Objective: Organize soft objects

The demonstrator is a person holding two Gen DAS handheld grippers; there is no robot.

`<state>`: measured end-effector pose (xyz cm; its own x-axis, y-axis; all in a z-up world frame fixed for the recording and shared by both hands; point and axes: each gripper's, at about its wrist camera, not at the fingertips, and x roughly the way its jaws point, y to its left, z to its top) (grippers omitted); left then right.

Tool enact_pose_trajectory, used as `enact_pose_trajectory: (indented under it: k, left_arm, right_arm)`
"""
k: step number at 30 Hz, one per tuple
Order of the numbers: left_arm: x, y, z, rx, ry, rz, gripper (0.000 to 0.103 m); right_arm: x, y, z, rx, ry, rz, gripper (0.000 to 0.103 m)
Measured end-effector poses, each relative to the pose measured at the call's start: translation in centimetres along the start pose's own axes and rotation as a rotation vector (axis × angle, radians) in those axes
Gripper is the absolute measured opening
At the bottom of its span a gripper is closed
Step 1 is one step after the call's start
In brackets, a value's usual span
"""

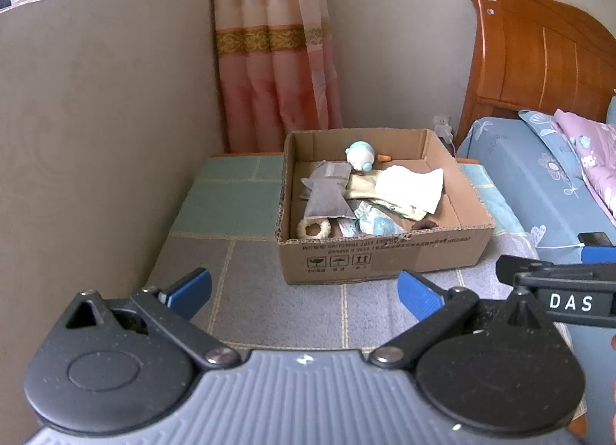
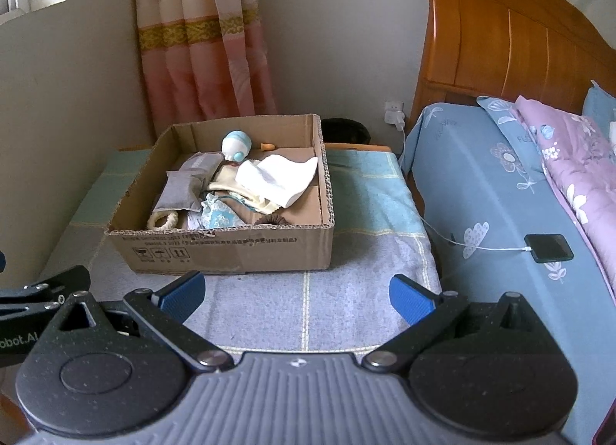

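An open cardboard box (image 1: 385,256) (image 2: 231,252) stands on a patchwork cloth. In it lie a round pale-blue plush toy (image 1: 360,154) (image 2: 236,144), grey fabric pouches (image 1: 325,194) (image 2: 181,190), a white folded cloth (image 1: 410,183) (image 2: 277,175), a cream fuzzy ring (image 1: 313,229) (image 2: 163,219) and a light-blue lacy piece (image 1: 375,223) (image 2: 217,215). My left gripper (image 1: 304,294) is open and empty, in front of the box. My right gripper (image 2: 296,296) is open and empty, in front of the box and to its right.
The patchwork cloth (image 1: 231,206) (image 2: 365,206) covers a low surface against the wall. A bed (image 2: 500,183) with a wooden headboard (image 1: 539,56) stands at the right, with a charging phone (image 2: 548,247) on it. A pink curtain (image 1: 273,59) hangs behind.
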<state>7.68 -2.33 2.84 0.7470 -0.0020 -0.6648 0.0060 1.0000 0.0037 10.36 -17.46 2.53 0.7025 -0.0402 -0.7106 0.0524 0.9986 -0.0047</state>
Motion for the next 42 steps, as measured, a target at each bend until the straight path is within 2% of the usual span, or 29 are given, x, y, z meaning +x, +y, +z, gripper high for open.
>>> enact_pose_trajectory:
  k: [42]
  left_arm:
    - [-0.24, -0.17, -0.13, 0.009, -0.007, 0.027, 0.102]
  right_arm:
    - [-0.39, 0.14, -0.14, -0.002, -0.011, 0.005, 0.103]
